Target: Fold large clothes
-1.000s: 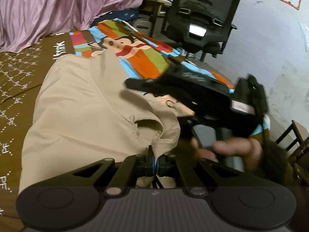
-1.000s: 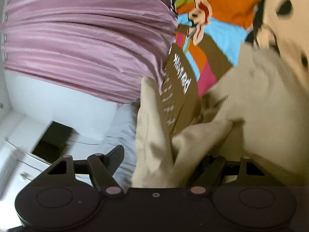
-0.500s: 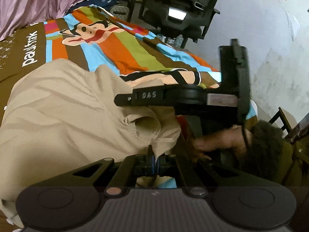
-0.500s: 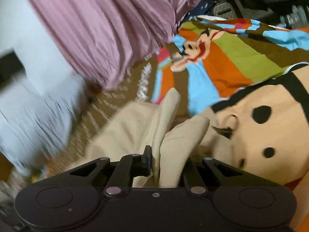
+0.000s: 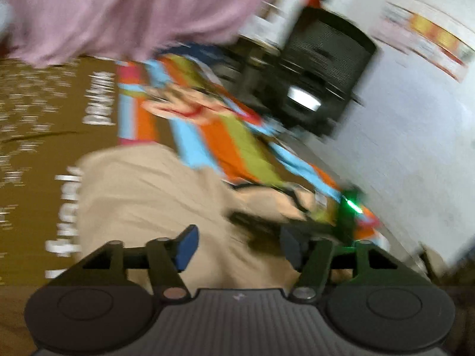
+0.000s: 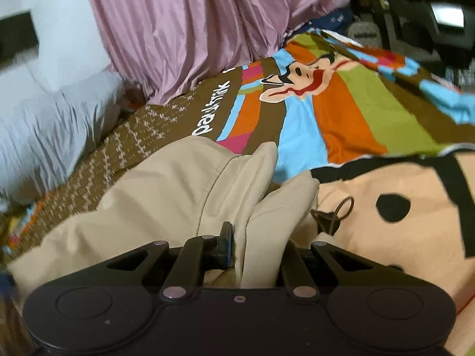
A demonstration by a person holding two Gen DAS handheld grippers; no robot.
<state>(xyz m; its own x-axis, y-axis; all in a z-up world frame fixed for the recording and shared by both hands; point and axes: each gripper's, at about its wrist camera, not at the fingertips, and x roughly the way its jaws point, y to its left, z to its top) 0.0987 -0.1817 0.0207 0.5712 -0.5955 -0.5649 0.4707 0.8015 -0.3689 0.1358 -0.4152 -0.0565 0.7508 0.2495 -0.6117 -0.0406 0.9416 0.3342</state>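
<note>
A beige garment (image 5: 148, 195) lies on the striped cartoon bedspread (image 5: 213, 136). In the blurred left wrist view my left gripper (image 5: 237, 246) is open above it, with nothing between the fingers. In the right wrist view my right gripper (image 6: 255, 249) is shut on a bunched fold of the beige garment (image 6: 166, 195), which sticks up between the fingers. The rest of the garment spreads to the left over the bedspread (image 6: 350, 112). The right gripper shows dimly at the right of the left wrist view, with a green light (image 5: 351, 206).
A pink curtain (image 6: 193, 26) hangs behind the bed. A black office chair (image 5: 323, 71) stands past the bed's far side by a white wall. A grey pillow (image 6: 44, 136) lies at the left. A small black clip (image 6: 335, 216) lies on the bedspread beside the garment.
My left gripper has opened and let go of the beige garment, and swung back fast. My right gripper keeps its hold on the fold and has lowered toward the bed.
</note>
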